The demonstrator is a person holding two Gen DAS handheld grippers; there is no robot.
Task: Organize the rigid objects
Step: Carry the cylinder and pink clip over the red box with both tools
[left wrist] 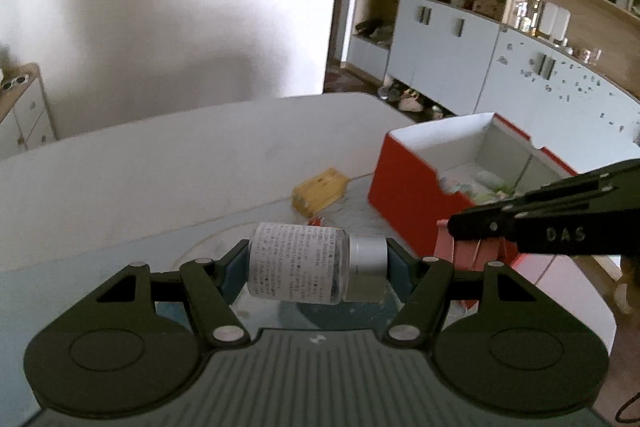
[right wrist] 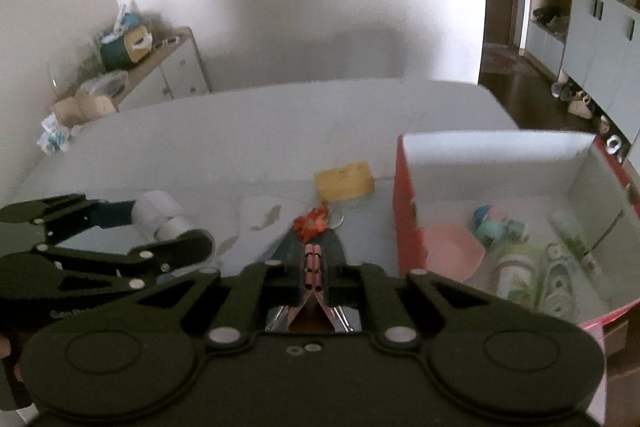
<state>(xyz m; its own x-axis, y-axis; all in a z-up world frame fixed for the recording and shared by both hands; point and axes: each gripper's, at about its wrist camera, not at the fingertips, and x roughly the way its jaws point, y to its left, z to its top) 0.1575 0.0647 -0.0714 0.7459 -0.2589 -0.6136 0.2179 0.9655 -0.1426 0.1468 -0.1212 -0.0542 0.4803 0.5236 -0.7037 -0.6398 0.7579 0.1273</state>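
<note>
My left gripper (left wrist: 318, 263) is shut on a small bottle (left wrist: 298, 263) with a white printed label and a silver cap, held sideways above the table; it also shows in the right wrist view (right wrist: 160, 217). My right gripper (right wrist: 312, 267) is shut on a pink binder clip (right wrist: 312, 269), which also shows in the left wrist view (left wrist: 468, 251). The red box (left wrist: 416, 195) with white inside stands open at the right (right wrist: 404, 211) and holds a pink bowl (right wrist: 452, 243) and several bottles and tubes. A yellow block (right wrist: 344, 181) lies on the table.
An orange keyring charm (right wrist: 312, 221) lies just beyond my right fingertips. A white cloth (right wrist: 260, 215) lies left of it. The white table (left wrist: 160, 167) reaches back to the wall. Cabinets and shelves (left wrist: 480, 39) stand at the far right.
</note>
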